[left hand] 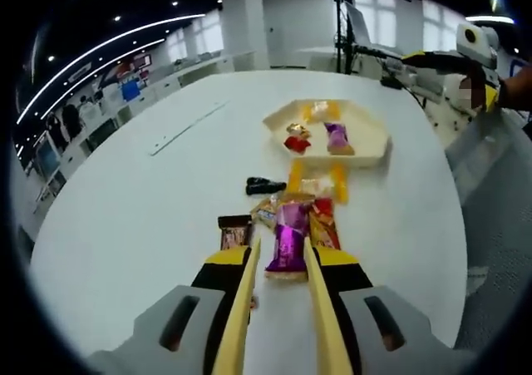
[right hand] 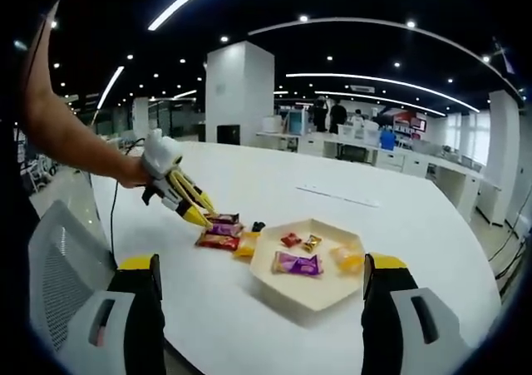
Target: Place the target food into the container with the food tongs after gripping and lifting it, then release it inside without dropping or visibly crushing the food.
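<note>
Purple-wrapped target: the purple snack packet (left hand: pixel 289 240) lies flat on the white round table (left hand: pixel 133 217), at the front of a loose pile of wrapped snacks just short of the tray.
Left gripper (left hand: pixel 283 263): its tongs straddle the purple packet, one yellow blade on each side; jaws narrow, but contact cannot be confirmed, so whether it grips is undetermined.
Right gripper (right hand: pixel 262 279): jaws set wide, holding nothing, hovering at the near side of the hexagonal tray (right hand: pixel 274 292).
Container: the cream tray already holds a purple packet, a red sweet, a gold one and yellow pieces; bare floor remains toward its near edge.
Risk, neighbours: an orange packet (left hand: pixel 326 229) touches the target's right side and a brown bar (left hand: pixel 235 231) lies just left of the blade; closing may pinch or drag them.
Risk, grip: the foil wrapper looks slick and may slide out on lifting; squeezing harder could crush the contents.
Risk, path: a small black object (left hand: pixel 264 185) and yellow packets lie between pile and tray.
Edges: pile and tray sit well inside the table rim.
Open room: bare tabletop to the left of the pile.
</note>
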Motion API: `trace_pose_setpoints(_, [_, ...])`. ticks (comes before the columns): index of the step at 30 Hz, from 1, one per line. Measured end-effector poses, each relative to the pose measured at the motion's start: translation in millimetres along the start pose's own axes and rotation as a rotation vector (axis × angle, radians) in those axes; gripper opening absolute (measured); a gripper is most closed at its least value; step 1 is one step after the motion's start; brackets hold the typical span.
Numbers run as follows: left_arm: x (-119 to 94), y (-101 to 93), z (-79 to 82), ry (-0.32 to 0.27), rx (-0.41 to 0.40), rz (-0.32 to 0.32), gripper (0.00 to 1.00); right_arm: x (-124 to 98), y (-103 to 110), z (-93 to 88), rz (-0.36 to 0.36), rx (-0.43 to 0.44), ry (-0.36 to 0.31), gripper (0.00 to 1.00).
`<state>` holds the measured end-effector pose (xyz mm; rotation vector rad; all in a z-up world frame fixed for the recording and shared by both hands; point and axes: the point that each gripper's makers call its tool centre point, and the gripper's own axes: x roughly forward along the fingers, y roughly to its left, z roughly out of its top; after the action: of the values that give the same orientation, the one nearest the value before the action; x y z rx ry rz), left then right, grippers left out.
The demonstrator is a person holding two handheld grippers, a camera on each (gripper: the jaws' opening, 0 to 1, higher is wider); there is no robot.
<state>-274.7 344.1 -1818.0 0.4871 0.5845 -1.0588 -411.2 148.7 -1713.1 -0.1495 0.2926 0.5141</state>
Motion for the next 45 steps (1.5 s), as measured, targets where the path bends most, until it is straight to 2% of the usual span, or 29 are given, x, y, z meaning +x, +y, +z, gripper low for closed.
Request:
trace_pose_setpoints(6, [6.1, 0.3, -2.4, -0.004, -0.024, -0.028, 0.25, -0.6, -2.4, 0.2, -0.008, 0.010, -0.002, 0.99])
trace_pose_setpoints(8, [9.5, -3.9, -6.2, 0.021, -0.004, -0.042, 0.24, -0.2, -2.3, -0.9, -0.007, 0.012, 0.001, 0.99])
trace_pose_setpoints(9, [11.2, -9.1, -8.2, 0.032, -0.034, -0.067, 0.25, -0.4, -2.5, -0.3, -0.009, 0.012, -0.002, 0.99])
trace_pose_setpoints(11, [13.0, -7.6, -8.1, 0.031, -0.030, -0.046, 0.24, 0.1, -2.4, -1.4, -0.005, 0.021, 0.004, 0.99])
trace_pose_setpoints(14, [15.7, -11.1, -12.2, 0.052, -0.036, -0.049, 0.23, 2.7, 2.4, -5.2, 0.017, 0.019, 0.026, 0.99])
trace_pose_setpoints(18, [13.9, -9.3, -13.7, 0.058, -0.103, -0.025, 0.20, 4.2, 9.5, -7.3, 0.043, 0.005, 0.041, 0.99])
trace_pose_setpoints(21, [12.8, -12.2, -14.4, 0.071, -0.076, -0.020, 0.18, 4.0, 10.0, -8.5, 0.045, 0.001, 0.047, 0.97])
trace_pose_setpoints(28, [5.2, -8.8, -10.2, 0.067, -0.085, -0.006, 0.18, 5.0, 11.4, -8.9, 0.049, -0.012, 0.054, 0.96])
trace_pose_setpoints(33, [-7.7, -3.4, -1.5, 0.055, -0.080, -0.005, 0.18, 3.5, 5.5, -6.8, 0.018, -0.015, 0.046, 0.96])
trace_pose_setpoints(35, [-8.3, 0.1, 0.4, 0.041, -0.102, -0.005, 0.18, 2.6, 4.3, -5.4, 0.017, -0.006, 0.036, 0.96])
trace_pose_setpoints(45, [-20.7, 2.2, 10.2, 0.024, -0.119, 0.002, 0.18, 4.5, 6.2, -9.5, 0.015, -0.033, 0.058, 0.98])
